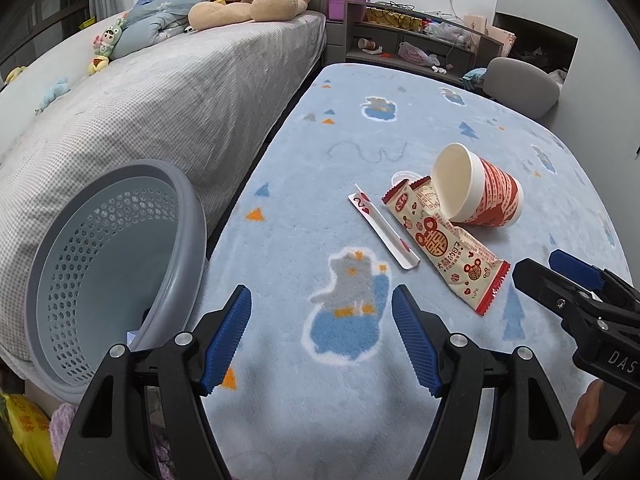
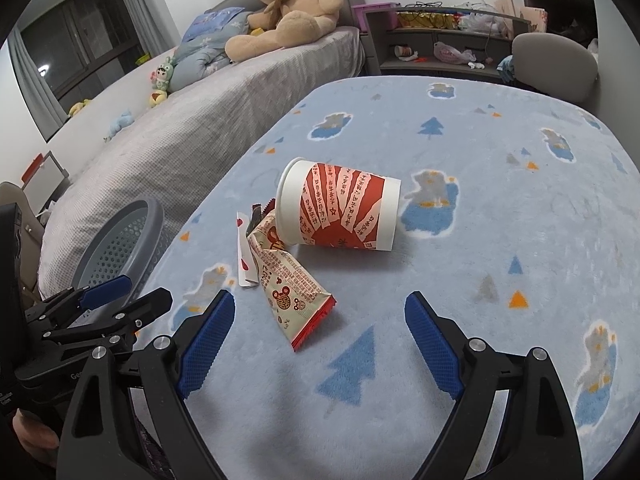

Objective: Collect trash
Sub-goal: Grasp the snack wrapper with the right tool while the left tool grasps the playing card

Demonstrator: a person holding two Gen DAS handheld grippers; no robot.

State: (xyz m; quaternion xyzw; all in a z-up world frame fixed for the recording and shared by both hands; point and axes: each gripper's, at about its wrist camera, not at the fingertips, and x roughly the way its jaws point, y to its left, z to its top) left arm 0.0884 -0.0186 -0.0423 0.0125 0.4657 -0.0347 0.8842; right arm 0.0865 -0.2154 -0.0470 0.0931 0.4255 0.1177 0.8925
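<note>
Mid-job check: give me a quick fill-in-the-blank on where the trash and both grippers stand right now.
1. The red-and-white paper cup lies on its ____ on the blue blanket.
2. The cup's rim rests on the snack ____.
3. The grey perforated basket leans beside the ____ gripper.
4. The jaws of the right gripper are ____ and hold nothing.

Missing words: side; wrapper; left; open

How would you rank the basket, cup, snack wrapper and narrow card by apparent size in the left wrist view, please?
1. Basket, though it sits nearest the camera.
2. Cup and snack wrapper: too alike to rank.
3. Narrow card, the smallest.
</note>
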